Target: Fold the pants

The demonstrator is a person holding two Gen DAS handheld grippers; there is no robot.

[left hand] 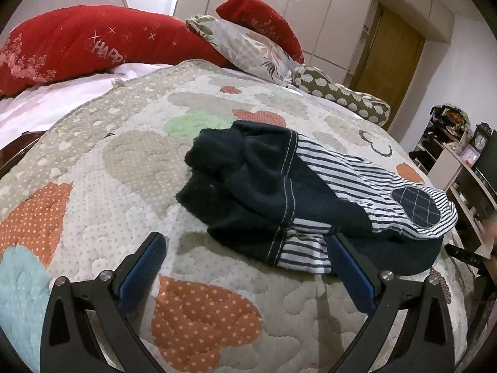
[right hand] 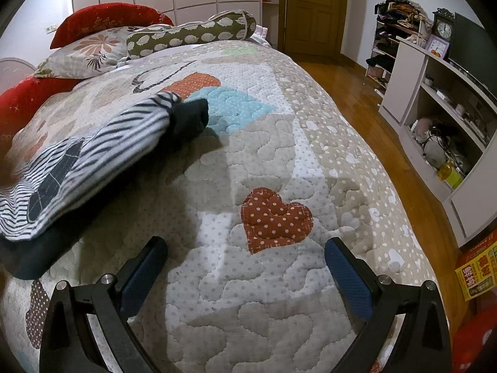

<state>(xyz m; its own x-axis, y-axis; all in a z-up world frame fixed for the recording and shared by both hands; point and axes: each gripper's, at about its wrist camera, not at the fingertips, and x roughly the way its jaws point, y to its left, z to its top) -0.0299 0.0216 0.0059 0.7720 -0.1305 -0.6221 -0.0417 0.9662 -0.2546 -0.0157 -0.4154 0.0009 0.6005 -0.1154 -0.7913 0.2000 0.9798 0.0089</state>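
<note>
Blue-padded fingers of the left gripper (left hand: 245, 242) stand spread wide and hold nothing, its right finger just beside the near hem of the pants (left hand: 298, 192); the right gripper (right hand: 245, 247) is likewise spread and unloaded over bare quilt (right hand: 279, 295). Beyond them the dark navy and striped pants lie bunched on the quilt, with red pillows (left hand: 77, 43) farther back against the headboard.
</note>
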